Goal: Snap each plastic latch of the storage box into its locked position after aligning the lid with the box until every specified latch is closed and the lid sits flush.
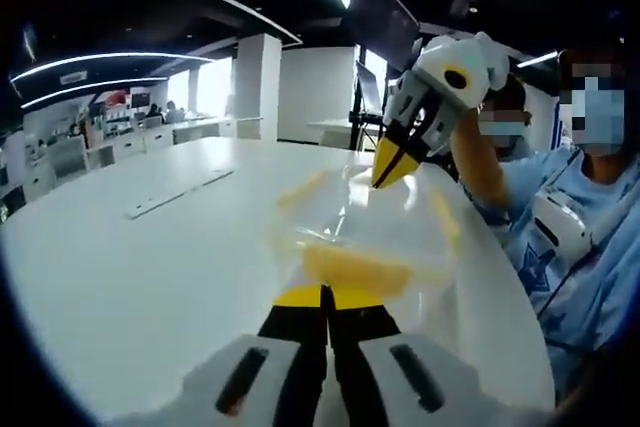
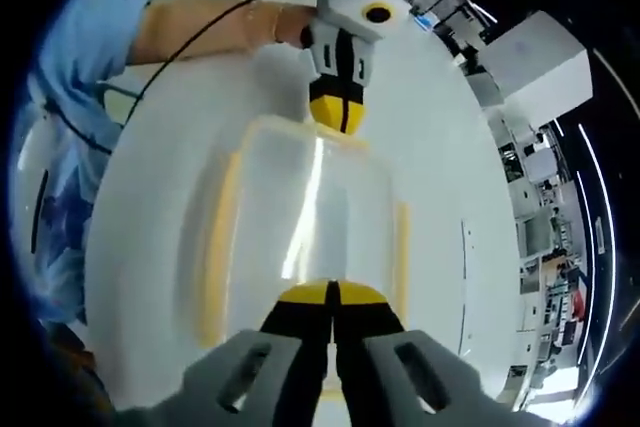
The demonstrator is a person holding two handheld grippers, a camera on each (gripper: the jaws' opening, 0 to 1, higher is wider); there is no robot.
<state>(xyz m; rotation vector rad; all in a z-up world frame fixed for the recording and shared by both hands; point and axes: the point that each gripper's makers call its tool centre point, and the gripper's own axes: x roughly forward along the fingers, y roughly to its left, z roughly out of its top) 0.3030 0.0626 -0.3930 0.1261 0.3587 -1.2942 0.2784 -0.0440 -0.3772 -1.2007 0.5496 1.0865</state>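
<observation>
Slippage is the risk: both hand-held grippers, left (image 1: 325,295) and right (image 2: 333,292), press with jaws closed on opposite ends of the storage box (image 2: 310,217), which could skid across the smooth white surface (image 1: 150,277).

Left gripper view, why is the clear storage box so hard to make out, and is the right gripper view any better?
Left gripper view: the storage box is smeared by blur, its yellow latches soft streaks against the white table. Right gripper view: sharper outline, but a bright glare streak runs down the lid, and fisheye bends the table edge.
</observation>
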